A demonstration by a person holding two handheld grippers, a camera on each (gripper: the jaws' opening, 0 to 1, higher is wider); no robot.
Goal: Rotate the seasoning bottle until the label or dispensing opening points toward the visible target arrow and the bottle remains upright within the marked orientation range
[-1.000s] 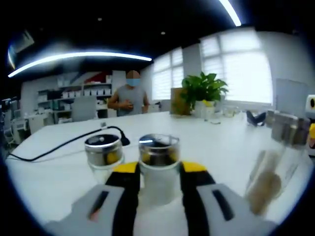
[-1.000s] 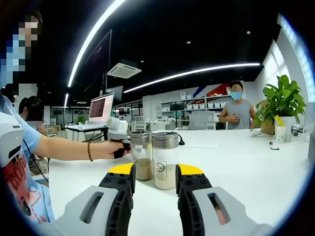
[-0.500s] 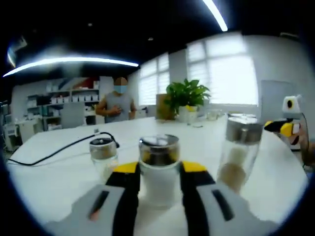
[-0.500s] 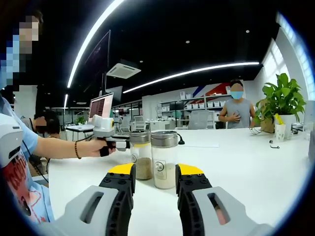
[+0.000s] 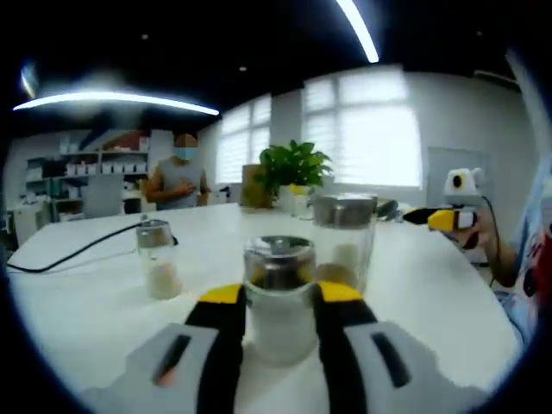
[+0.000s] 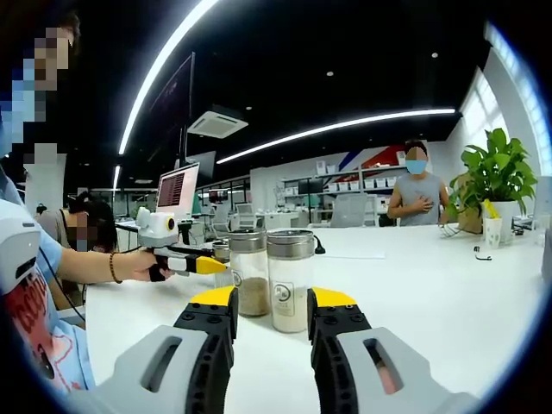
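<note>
My left gripper is matt grey plastic with yellow tips, jaws around a clear glass seasoning bottle with shiny metal lid; under it, smooth white table.

three seasoning bottles, one plant, one laptop

No legible text anywhere. Small round sticker on near seasoning bottle, mark too small to read. Laptop screen lit, content blurred. Wall graphics behind shelves unreadable.
</note>
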